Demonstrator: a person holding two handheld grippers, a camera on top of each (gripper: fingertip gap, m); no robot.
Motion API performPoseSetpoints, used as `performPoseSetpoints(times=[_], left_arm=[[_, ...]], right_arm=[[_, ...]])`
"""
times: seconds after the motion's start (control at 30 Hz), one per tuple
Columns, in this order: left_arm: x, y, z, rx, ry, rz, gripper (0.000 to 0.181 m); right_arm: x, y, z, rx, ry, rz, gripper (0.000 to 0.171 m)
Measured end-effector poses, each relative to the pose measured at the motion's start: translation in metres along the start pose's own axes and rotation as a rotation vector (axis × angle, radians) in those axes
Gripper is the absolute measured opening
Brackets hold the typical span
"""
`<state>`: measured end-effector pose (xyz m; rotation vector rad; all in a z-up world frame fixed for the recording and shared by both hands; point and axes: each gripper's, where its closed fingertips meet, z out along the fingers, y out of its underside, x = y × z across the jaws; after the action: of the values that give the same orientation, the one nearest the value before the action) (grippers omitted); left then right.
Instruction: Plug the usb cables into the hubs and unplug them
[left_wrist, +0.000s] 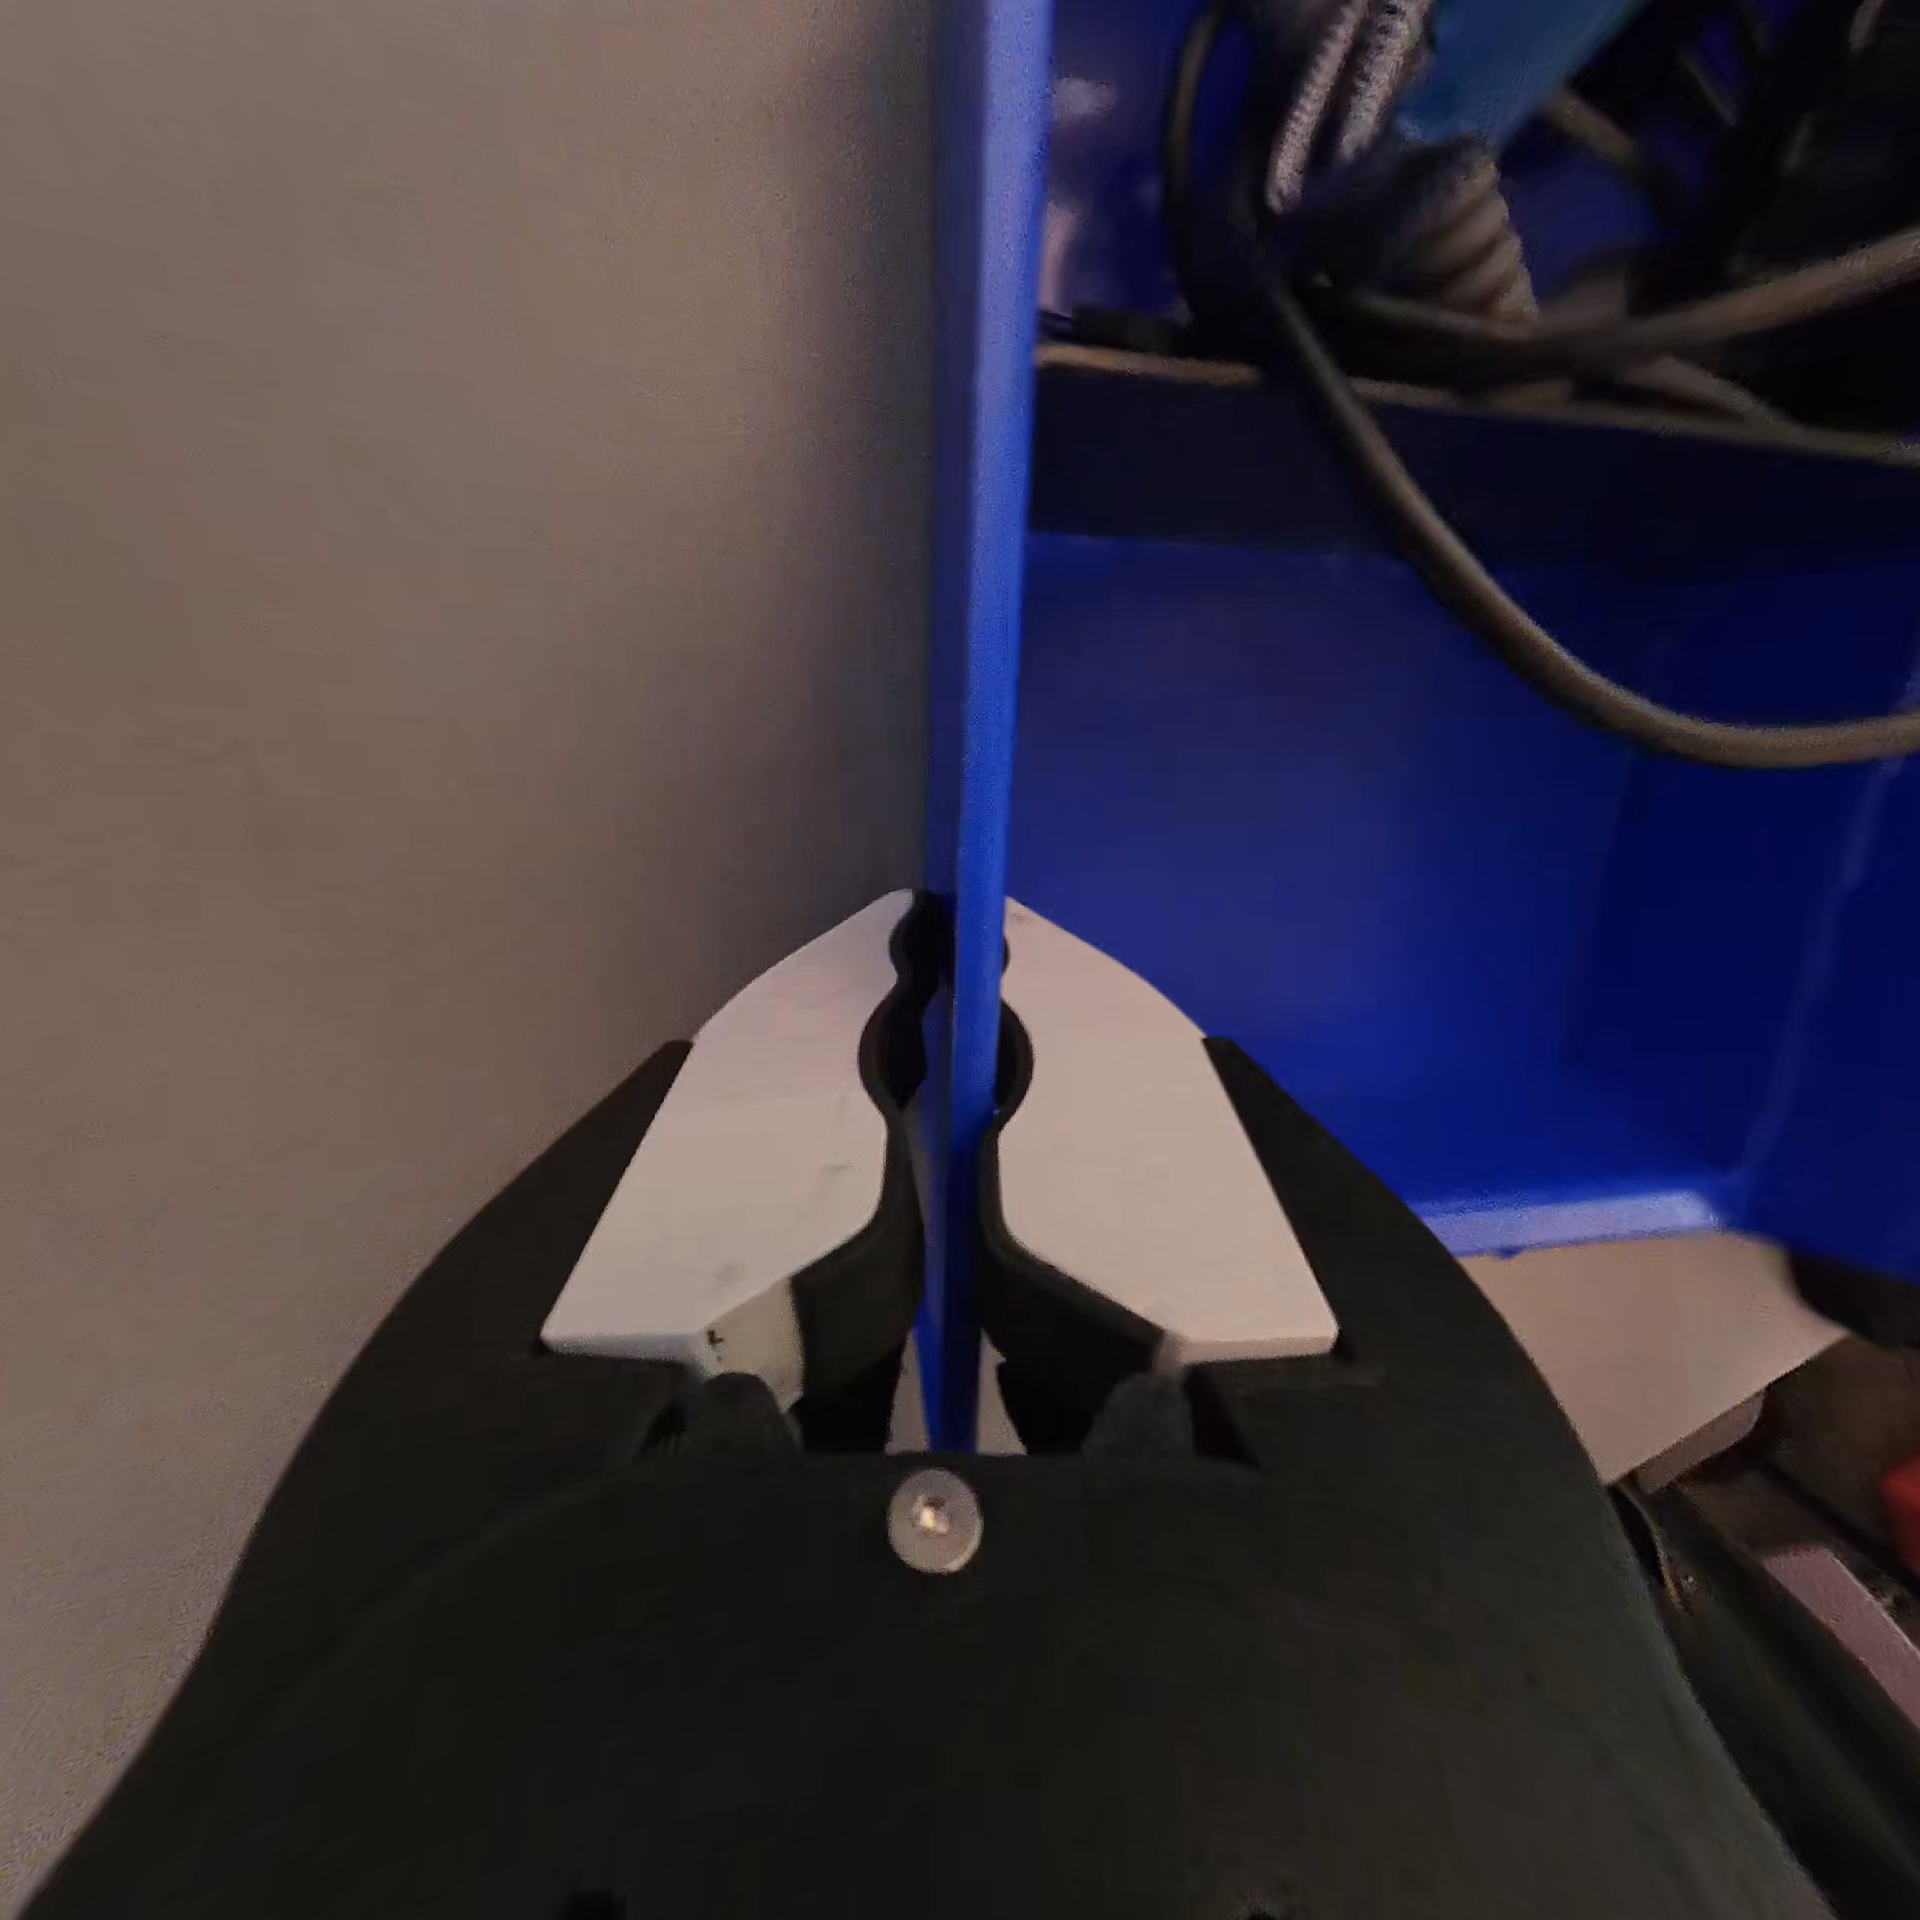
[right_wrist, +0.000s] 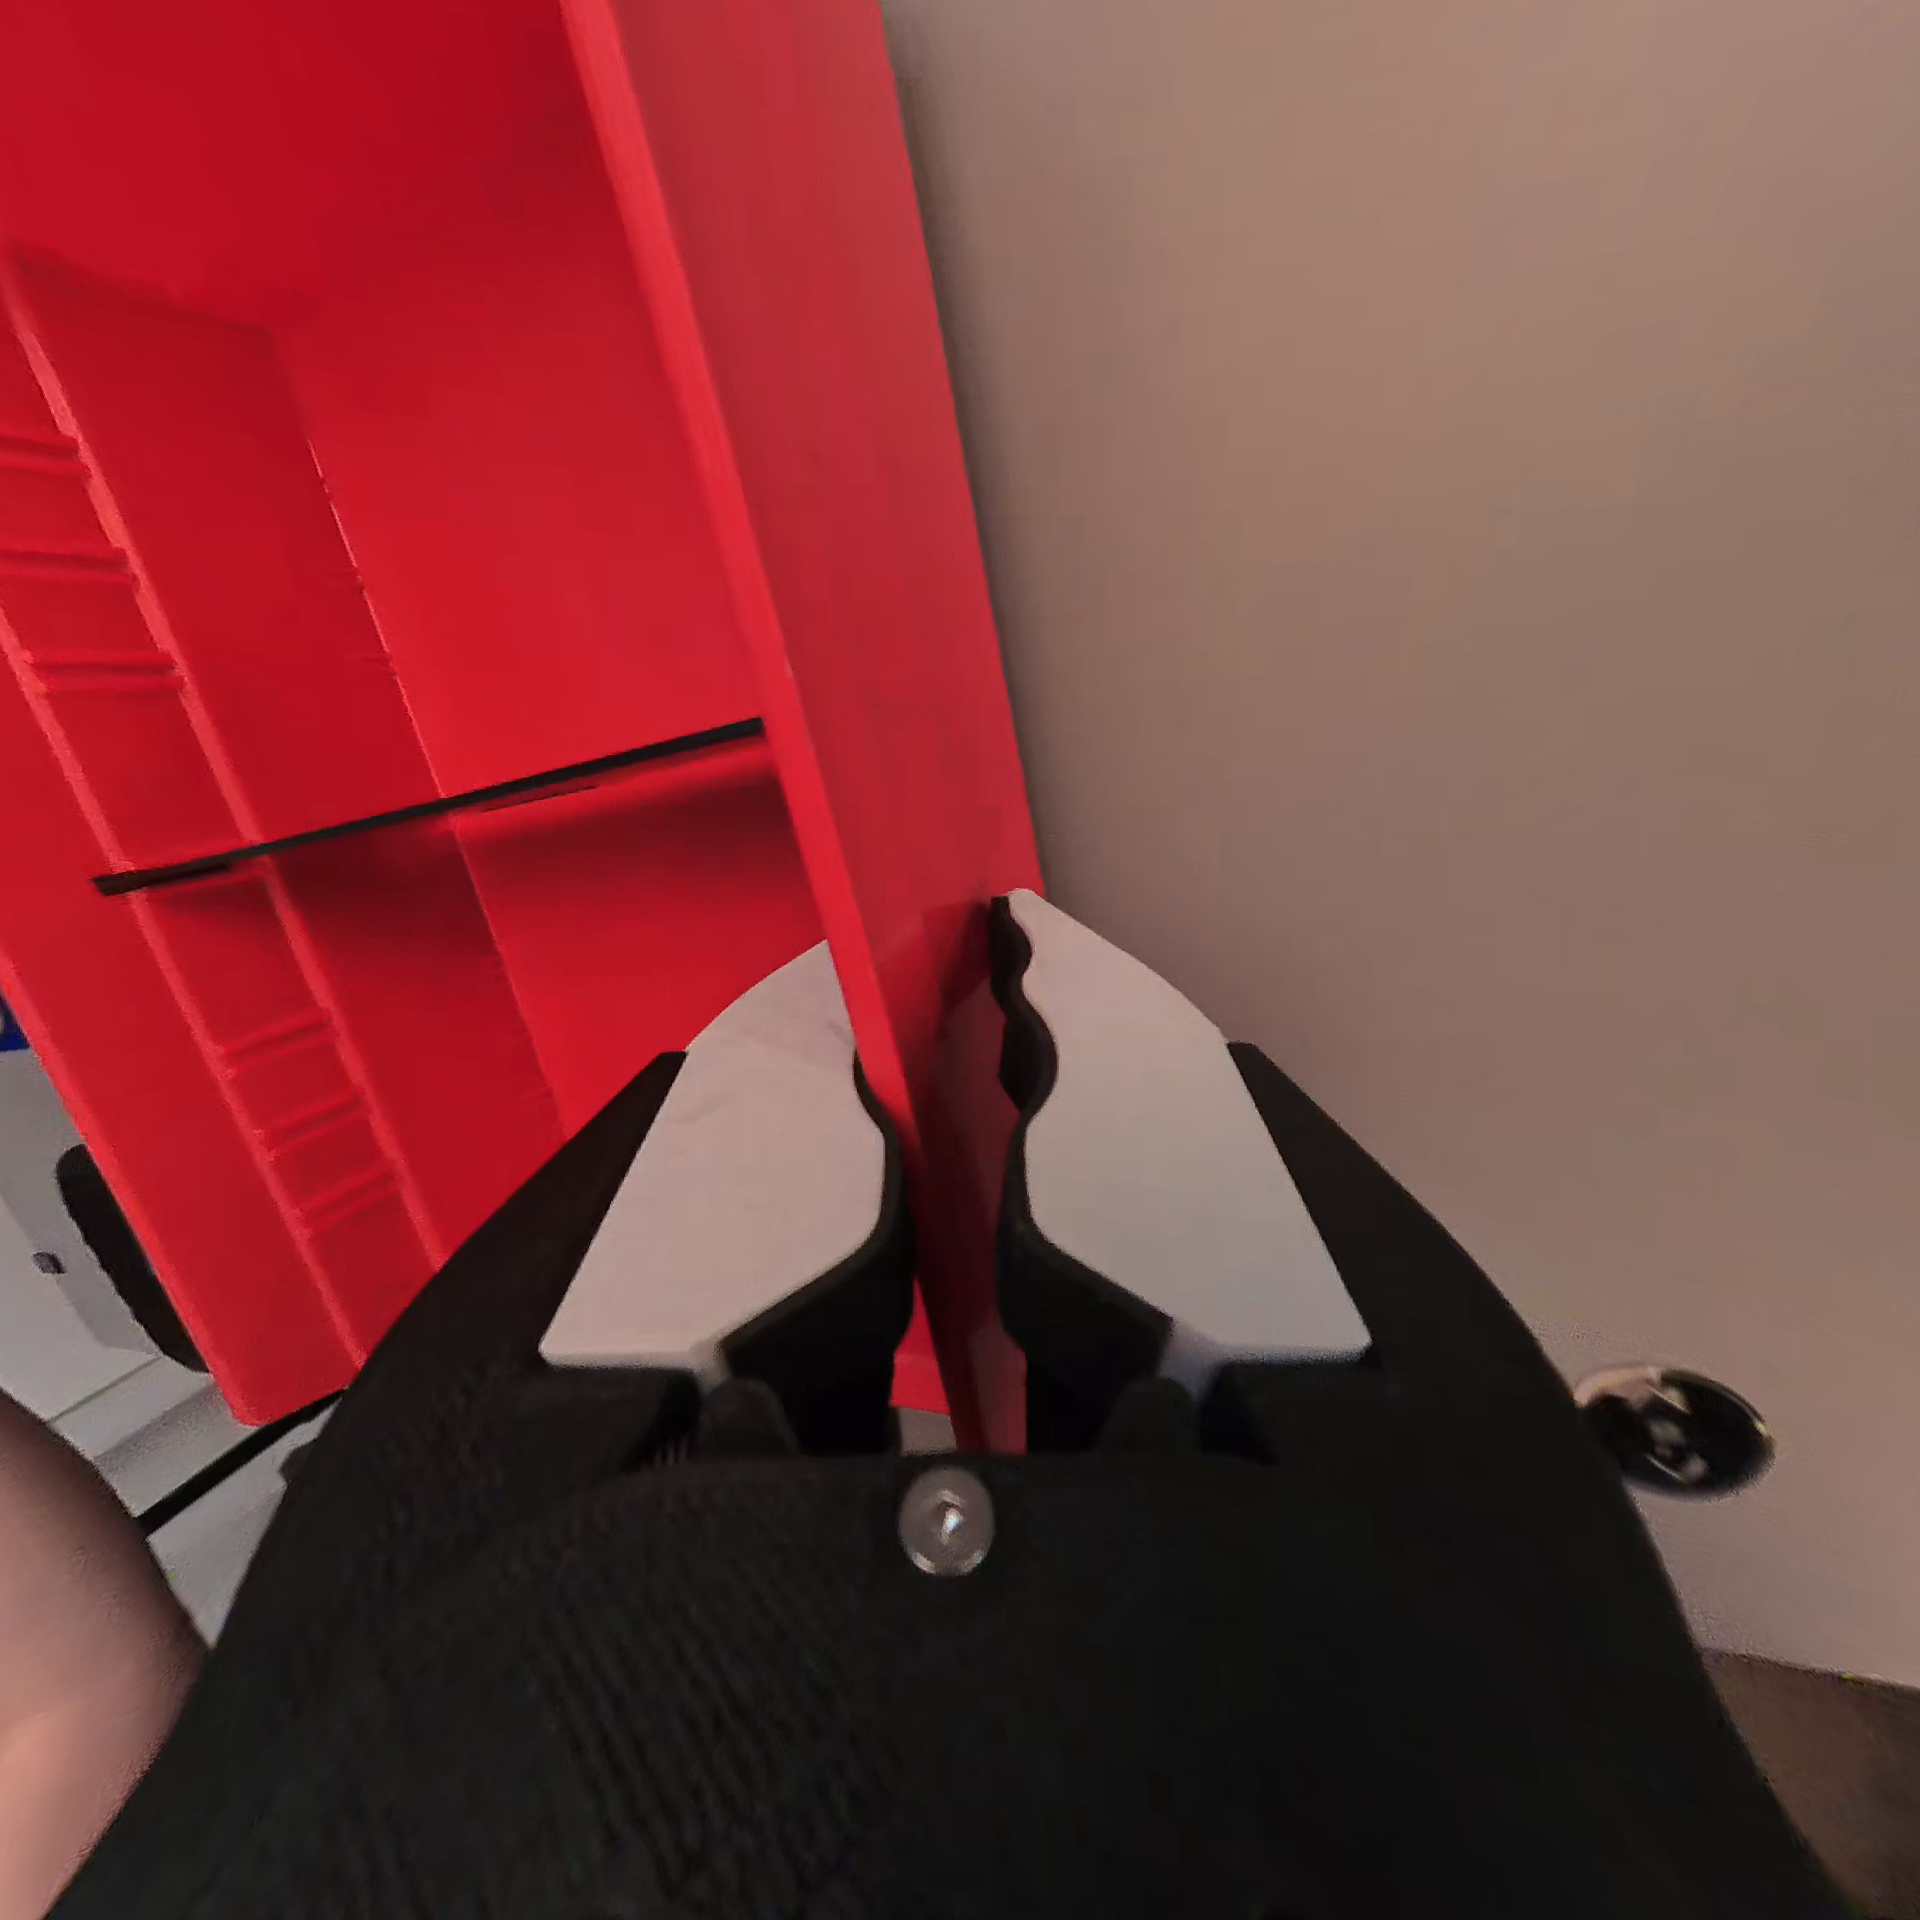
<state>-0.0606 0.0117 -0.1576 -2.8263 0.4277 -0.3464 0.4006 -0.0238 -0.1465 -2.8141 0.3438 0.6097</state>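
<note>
In the left wrist view my left gripper (left_wrist: 956, 914) is shut on the thin side wall of a blue bin (left_wrist: 982, 520). The wall runs straight up between the white fingers (left_wrist: 790, 1122). Several dark cables (left_wrist: 1455, 582) lie tangled inside the blue bin to the right, one with a grey braided sleeve (left_wrist: 1320, 114). In the right wrist view my right gripper (right_wrist: 935, 935) is shut on the side wall of a red bin (right_wrist: 862, 582). The red bin's inside shows ribs and a thin black divider (right_wrist: 416, 810). No hub shows in either view.
A plain beige wall (left_wrist: 416, 520) fills the left of the left wrist view and the same wall (right_wrist: 1455, 623) fills the right of the right wrist view. A round metal fitting (right_wrist: 1673, 1444) sits on it low right. A white surface (left_wrist: 1621, 1340) lies under the blue bin. My hands' fingertips stand some 45 cm from each other.
</note>
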Motion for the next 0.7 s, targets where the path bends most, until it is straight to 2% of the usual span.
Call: performPoseSetpoints(times=[0.1,0.2,0.33,0.57,0.7], left_arm=[[-0.057,0.017,-0.018,0.009,-0.032,-0.055,0.008],[-0.108,0.045,-0.038,0.0,0.011,-0.131,0.013],[-0.179,0.081,-0.065,0.036,-0.049,-0.214,0.013],[-0.276,0.135,-0.104,0.193,-0.067,-0.438,0.009],[-0.313,0.165,-0.122,0.211,-0.108,-0.522,0.009]], right_arm=[[-0.027,-0.009,0.016,-0.016,0.022,-0.045,0.014],[-0.049,-0.016,0.032,-0.033,0.008,-0.061,0.013],[-0.067,-0.028,0.052,-0.028,0.025,-0.07,0.014],[-0.063,-0.047,0.057,0.005,0.135,-0.097,0.009],[-0.057,-0.05,0.053,-0.006,0.166,-0.107,0.009]])
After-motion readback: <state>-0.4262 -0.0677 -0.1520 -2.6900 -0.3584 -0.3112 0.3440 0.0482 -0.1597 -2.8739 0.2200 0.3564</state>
